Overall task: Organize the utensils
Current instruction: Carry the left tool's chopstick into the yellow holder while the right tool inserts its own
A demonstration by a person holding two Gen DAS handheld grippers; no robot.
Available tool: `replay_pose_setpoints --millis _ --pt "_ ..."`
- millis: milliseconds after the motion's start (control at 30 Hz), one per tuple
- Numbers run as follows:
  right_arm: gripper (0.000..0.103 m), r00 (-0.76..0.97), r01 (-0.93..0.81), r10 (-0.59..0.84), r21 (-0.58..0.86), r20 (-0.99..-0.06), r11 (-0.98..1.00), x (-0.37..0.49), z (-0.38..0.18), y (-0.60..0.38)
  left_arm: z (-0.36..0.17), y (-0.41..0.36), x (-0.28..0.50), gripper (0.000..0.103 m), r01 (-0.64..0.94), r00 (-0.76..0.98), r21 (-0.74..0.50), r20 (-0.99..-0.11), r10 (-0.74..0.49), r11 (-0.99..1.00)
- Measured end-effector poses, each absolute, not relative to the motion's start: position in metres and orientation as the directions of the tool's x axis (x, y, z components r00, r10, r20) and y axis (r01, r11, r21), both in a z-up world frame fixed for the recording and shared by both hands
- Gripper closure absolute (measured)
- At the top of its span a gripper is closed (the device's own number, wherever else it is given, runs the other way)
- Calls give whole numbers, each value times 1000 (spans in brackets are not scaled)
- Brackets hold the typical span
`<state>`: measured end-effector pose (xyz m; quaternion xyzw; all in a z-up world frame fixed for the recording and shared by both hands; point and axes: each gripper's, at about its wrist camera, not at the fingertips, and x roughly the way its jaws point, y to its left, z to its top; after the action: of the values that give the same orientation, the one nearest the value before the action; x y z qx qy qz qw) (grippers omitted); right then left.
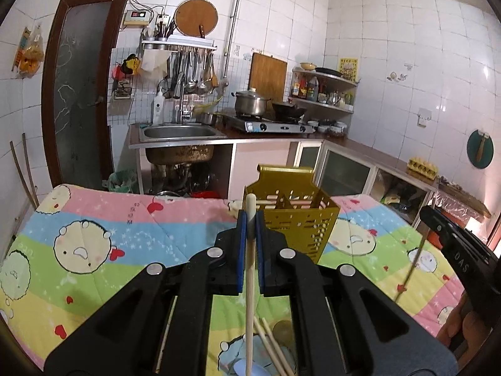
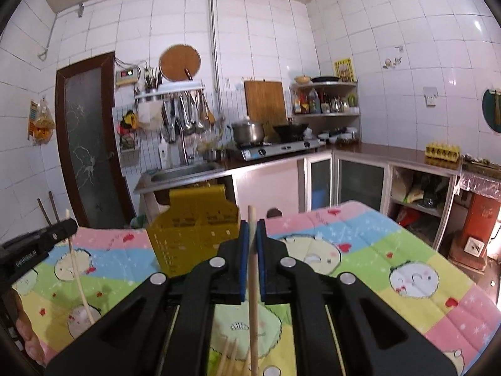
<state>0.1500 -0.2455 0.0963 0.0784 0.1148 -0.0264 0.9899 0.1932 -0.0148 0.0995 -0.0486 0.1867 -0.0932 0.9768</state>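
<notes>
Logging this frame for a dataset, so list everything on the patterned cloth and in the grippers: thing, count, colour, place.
Utensil holder: one, yellow, perforated, standing at the cloth's far side.
Cloth: one, pastel cartoon print, covering the table.
Loose chopsticks: several, pale wood, lying near the cloth's front edge.
Wooden utensil: one, pale, upright in the left gripper.
Wooden stick: one, pale, upright in the right gripper.
Both jaws: black, blue pads, shut on their handles.

Yellow caddy (image 1: 294, 219), pastel cartoon-print cloth (image 1: 125, 235)
</notes>
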Motion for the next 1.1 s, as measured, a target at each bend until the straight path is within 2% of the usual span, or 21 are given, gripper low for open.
replay_pose_setpoints --millis 233,500,700,833,1100 --pt "97 987 53 -31 139 -156 989 178 142 -246 139 -17 218 99 179 936 -141 -281 -213 974" --pt "97 998 24 -14 144 -67 989 231 212 -241 211 -34 272 99 199 965 -137 -146 -218 970" --pt "98 999 19 -12 136 -49 990 287 229 -234 222 -56 320 99 188 976 -104 -89 -198 977" --pt "98 997 12 -2 123 -81 992 319 207 -227 201 -65 355 99 177 974 -100 -122 -189 979" --pt "98 977 5 16 96 -214 995 352 142 -225 126 -70 392 99 154 948 -108 -264 -178 982"
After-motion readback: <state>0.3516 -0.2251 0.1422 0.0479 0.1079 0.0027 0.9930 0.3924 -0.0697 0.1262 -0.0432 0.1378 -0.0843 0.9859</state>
